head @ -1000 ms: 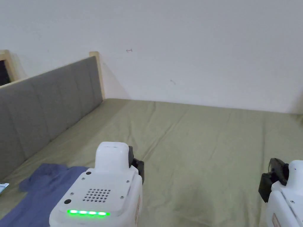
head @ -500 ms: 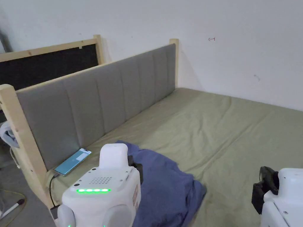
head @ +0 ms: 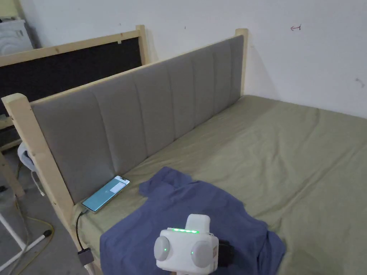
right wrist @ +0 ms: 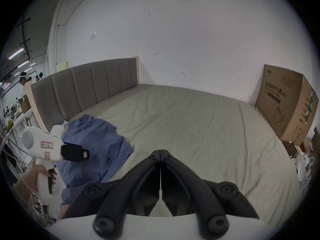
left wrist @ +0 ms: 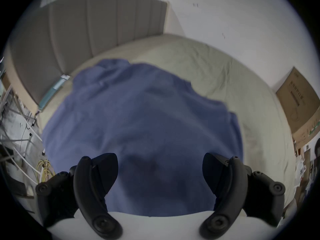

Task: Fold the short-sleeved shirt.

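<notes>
The crumpled blue short-sleeved cotton shirt (head: 200, 218) lay at the near left corner of the olive-green bed sheet (head: 286, 154), down at about seven o'clock in the head view, bunched rather than spread, with one sleeve or collar end poking up toward the grey padded headboard (head: 143, 107) at eleven o'clock. Its long axis appeared to run from that headboard end toward the near edge of the bed, roughly eleven to five. Just beside it, at nine o'clock, a teal-screened phone (head: 106, 193) rested against the headboard's foot, apart from the cloth. The left gripper (left wrist: 160, 179) hung right over the shirt, its black jaws spread wide with blue fabric showing between them at twelve o'clock and nothing pinched; whether the tips touched the cloth could not be told. In the head view its white body (head: 187, 247) sat at six o'clock over the shirt's near hem. The right gripper (right wrist: 160, 152) was held well apart from the shirt, its jaws pressed together on nothing, pointing over bare sheet, with the shirt off at nine o'clock from its tips. A brown cardboard box (right wrist: 287, 105) stood at its three o'clock by the wall. So the left was plainly the nearer hand, and the shirt looked unfolded, the task barely begun: the likely first job was to pull it flat, and the right gripper would have to swing leftward to share it.
</notes>
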Demonstrator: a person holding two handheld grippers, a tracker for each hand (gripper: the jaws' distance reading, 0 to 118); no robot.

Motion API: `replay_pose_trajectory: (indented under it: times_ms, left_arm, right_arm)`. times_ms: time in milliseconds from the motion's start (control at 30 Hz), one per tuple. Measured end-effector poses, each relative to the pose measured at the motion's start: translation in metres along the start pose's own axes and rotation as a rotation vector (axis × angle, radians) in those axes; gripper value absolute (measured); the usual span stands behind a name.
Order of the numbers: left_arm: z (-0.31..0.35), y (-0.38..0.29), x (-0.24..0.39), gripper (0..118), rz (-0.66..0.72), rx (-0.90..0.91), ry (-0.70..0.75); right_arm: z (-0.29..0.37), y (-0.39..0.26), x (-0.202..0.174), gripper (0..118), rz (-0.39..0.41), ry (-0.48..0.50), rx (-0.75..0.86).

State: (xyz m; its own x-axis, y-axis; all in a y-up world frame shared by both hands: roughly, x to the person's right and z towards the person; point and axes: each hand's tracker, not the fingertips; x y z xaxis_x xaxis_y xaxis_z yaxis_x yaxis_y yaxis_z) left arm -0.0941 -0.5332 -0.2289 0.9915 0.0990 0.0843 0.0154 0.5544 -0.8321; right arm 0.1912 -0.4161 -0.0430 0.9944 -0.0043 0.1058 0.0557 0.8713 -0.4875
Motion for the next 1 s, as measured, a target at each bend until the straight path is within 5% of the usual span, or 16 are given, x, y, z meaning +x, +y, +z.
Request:
replay_pose_trajectory:
  times_ms: [100, 200, 300, 333, 400, 467, 700, 833, 1000]
  left_arm:
    - [-0.033, -0.010, 0.014, 104, -0.083, -0.167, 0.053]
    - [-0.011, -0.005, 0.022, 73, -0.095, -0.115, 0.056]
    - [0.000, -0.003, 0.017, 24, -0.109, -0.115, 0.075]
    - [0.006, -0.001, 0.013, 24, -0.110, -0.118, 0.076]
    - [0.014, 0.000, 0.006, 5, -0.081, -0.103, 0.109]
    - [0.019, 0.005, -0.004, 5, 0.039, -0.127, 0.014]
    - [0.036, 0.018, -0.001, 4, 0.029, -0.092, -0.025]
    - [0.063, 0.038, 0.012, 4, 0.107, -0.027, -0.232]
    - [0.096, 0.060, 0.106, 4, -0.067, 0.032, -0.338]
  right_arm:
    - [-0.012, -0.004, 0.004, 1, -0.015, 0.008, -0.039]
    - [-0.019, -0.008, 0.009, 1, -0.032, 0.008, -0.062]
    - [-0.023, -0.012, 0.014, 1, -0.092, 0.017, -0.092]
    - [-0.023, -0.013, 0.016, 1, -0.105, 0.020, -0.098]
    - [-0.021, -0.015, 0.020, 1, -0.115, 0.021, -0.098]
    - [-0.019, -0.017, 0.023, 1, -0.118, 0.013, -0.098]
    - [-0.009, -0.018, 0.044, 1, -0.184, -0.015, -0.094]
    - [0.000, -0.015, 0.064, 1, -0.216, -0.051, -0.076]
    - [0.020, -0.009, 0.092, 1, -0.285, -0.102, -0.034]
